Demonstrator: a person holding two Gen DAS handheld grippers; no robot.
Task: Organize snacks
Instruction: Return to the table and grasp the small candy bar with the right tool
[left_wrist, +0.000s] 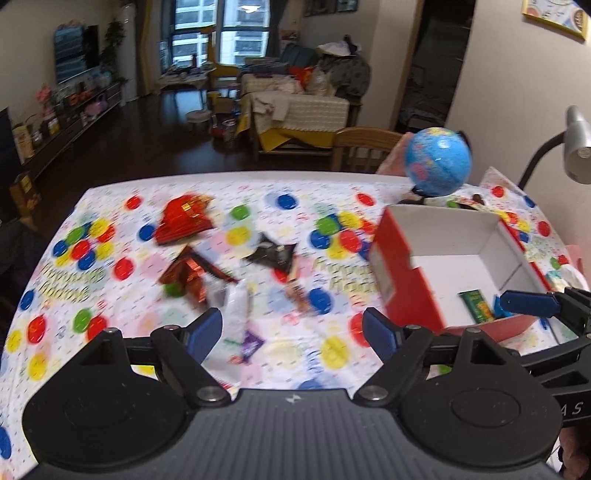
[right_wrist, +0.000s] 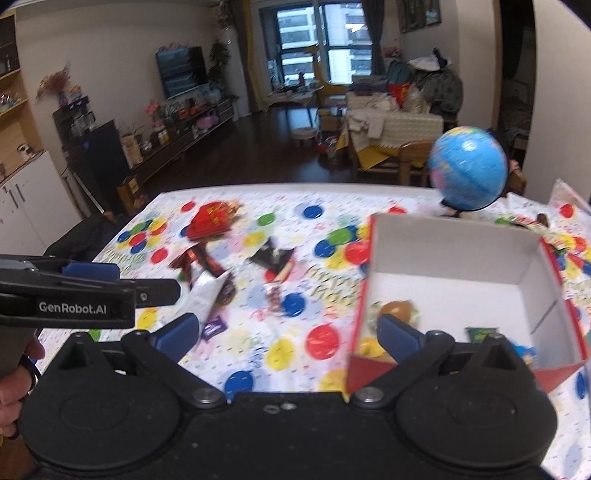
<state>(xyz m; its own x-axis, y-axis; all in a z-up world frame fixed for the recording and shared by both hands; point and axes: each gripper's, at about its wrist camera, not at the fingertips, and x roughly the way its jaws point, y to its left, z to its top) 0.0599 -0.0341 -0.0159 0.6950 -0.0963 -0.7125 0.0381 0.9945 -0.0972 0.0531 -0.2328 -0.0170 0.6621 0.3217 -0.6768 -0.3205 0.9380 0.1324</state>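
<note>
Both tongs are spread wide w/ nothing between the pads. The left tongs (left_wrist: 291, 332) hang over loose snacks on the bench (left_wrist: 110, 206): a silver wrapper (left_wrist: 236, 306) and a purple packet (left_wrist: 251, 343) just ahead of them, a dark red wrapper (left_wrist: 192, 273) and a black packet (left_wrist: 275, 253) further out, a bright red pack (left_wrist: 184, 218) beyond that. The right tongs (right_wrist: 288, 336) straddle the near-left wall of the red box (right_wrist: 458, 254), which sits to their right & already holds a round golden snack (right_wrist: 397, 308) and a green packet (right_wrist: 480, 334).

Risks: frames are smeared (hands prob. moving fast), so a rushed grab could pinch the thin, slick wrappers badly & let them slide, or catch the tablecloth. The right tongs' finger (right_wrist: 399, 334) is close to the box wall; a bump could shove or tip the light card box. The two tools are also close enough to collide.

Writing: "GenRobot.AI" reads on the left tool's side; tablecloth lettering too blurred.
</note>
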